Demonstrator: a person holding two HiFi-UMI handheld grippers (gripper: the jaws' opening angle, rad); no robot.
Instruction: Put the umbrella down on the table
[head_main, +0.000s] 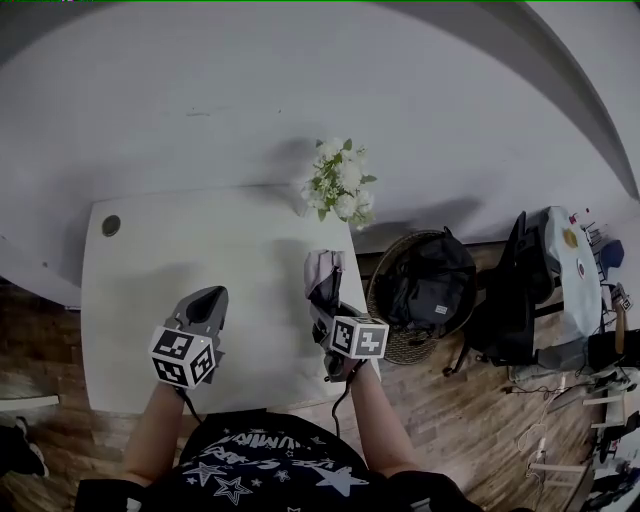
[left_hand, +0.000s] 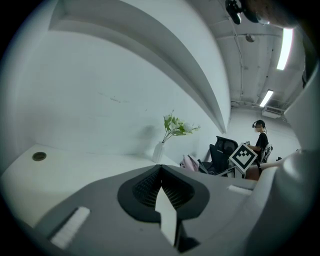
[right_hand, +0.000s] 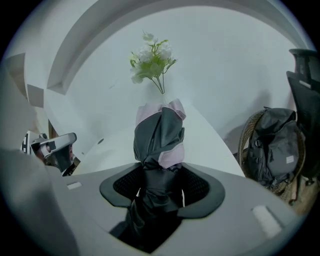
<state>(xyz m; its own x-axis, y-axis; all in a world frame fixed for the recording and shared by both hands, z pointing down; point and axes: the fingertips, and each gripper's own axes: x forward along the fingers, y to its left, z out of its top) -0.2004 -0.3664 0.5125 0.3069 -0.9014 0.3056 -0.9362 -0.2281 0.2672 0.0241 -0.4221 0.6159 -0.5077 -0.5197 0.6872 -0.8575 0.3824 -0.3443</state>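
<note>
Grips the folded umbrella (right_hand: 159, 135) in right tool (right_hand: 160, 187), jaws pressed on its dark lower part. Holds it over the desk (head_main: 200, 250), close to right edge, seemingly not yet resting there. Points it straight along the tool, away from the body, toward flowers (head_main: 340, 185) at far right corner. Has left tool (left_hand: 160, 170) closed on nothing, above near middle of desk, apart from umbrella. Probably needs to lower it and lay it flat, length parallel to right edge, inside it.

Right claw (head_main: 324, 293) apparently clamps a folded umbrella (head_main: 322, 267) above the white table's (head_main: 200, 250) right edge.
</note>
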